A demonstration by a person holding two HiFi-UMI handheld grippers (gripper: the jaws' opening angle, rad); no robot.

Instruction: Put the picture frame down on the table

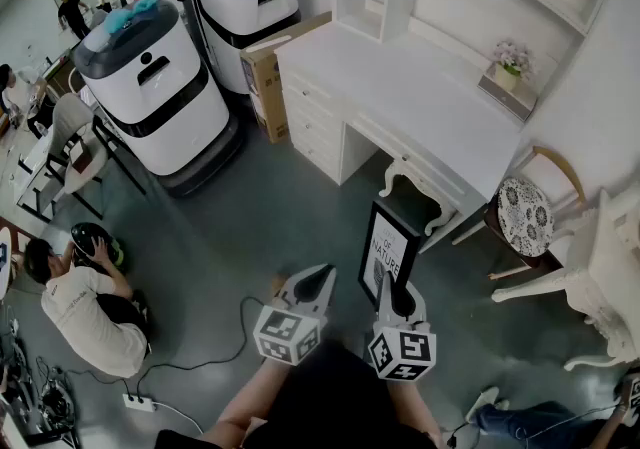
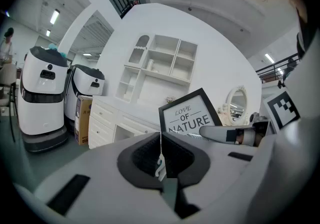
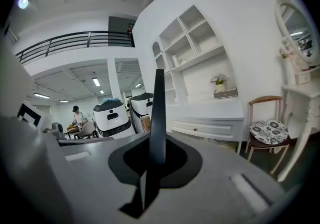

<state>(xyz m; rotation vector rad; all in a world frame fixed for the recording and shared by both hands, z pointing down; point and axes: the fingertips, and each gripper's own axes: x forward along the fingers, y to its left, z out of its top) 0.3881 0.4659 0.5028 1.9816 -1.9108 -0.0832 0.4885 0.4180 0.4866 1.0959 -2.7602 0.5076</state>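
The picture frame (image 1: pixel 388 247) is black with a white print of lettering. It hangs upright above the grey floor, short of the white desk (image 1: pixel 400 87). My right gripper (image 1: pixel 390 289) is shut on its lower edge. In the right gripper view the frame (image 3: pixel 159 113) stands edge-on between the jaws. The left gripper view shows the frame's face (image 2: pixel 190 113) with the right gripper's finger across its bottom. My left gripper (image 1: pixel 322 275) floats just left of the frame, jaws together and holding nothing (image 2: pixel 161 155).
Two white wheeled machines (image 1: pixel 150 87) and a cardboard box (image 1: pixel 262 77) stand left of the desk. A flower pot (image 1: pixel 510 62) sits at the desk's far right. A cushioned chair (image 1: pixel 525 217) and white vanity (image 1: pixel 610 267) stand right. A person (image 1: pixel 80 302) crouches left, near floor cables.
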